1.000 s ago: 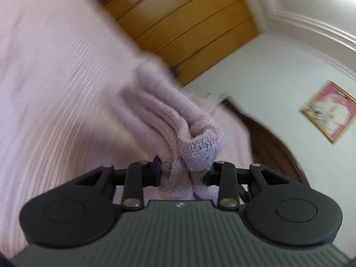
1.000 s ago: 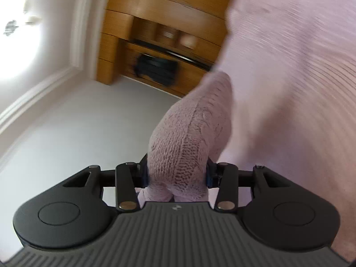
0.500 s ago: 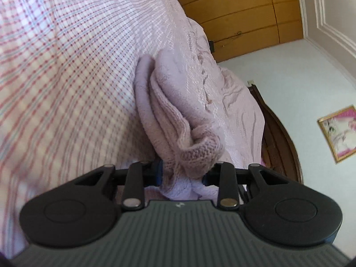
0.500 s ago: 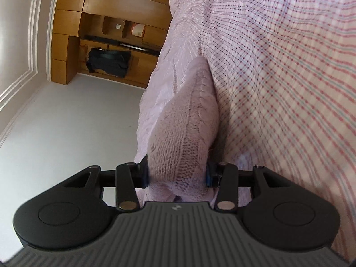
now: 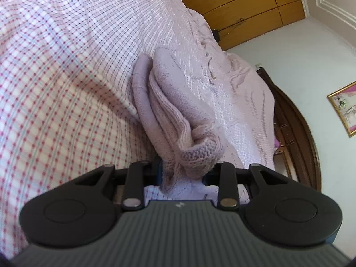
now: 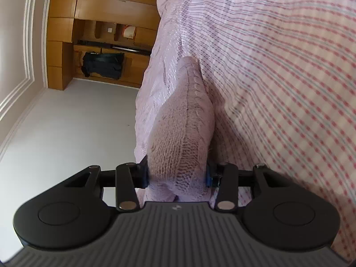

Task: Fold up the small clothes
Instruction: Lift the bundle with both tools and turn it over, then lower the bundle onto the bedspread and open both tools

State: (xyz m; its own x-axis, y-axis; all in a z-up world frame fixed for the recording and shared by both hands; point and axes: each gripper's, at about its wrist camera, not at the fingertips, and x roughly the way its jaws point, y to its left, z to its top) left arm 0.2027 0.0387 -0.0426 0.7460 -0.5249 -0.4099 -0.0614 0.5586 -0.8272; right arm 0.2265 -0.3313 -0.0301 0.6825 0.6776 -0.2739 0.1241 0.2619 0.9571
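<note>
up close in the left wrist view, the left gripper [image 5: 183, 173] has its jaws clamped on a bunched edge of a pale lilac knitted garment [image 5: 173, 111] at lower centre. the knit runs up and away from the jaws to mid frame, its far part lying on the pink checked bedspread [image 5: 66, 77] that fills the left and centre. wooden cabinets [image 5: 240, 6] sit at the top, a dark curved headboard [image 5: 296, 129] and a framed picture [image 5: 344, 106] at the right.

in the right wrist view, the right gripper [image 6: 176, 175] likewise grips a thick fold of the same garment [image 6: 184, 129] between its jaws at lower centre. the bedspread [image 6: 278, 66] covers the right half, and a wooden shelf unit [image 6: 100, 33] with a dark bag [image 6: 102, 65] stands upper left.
</note>
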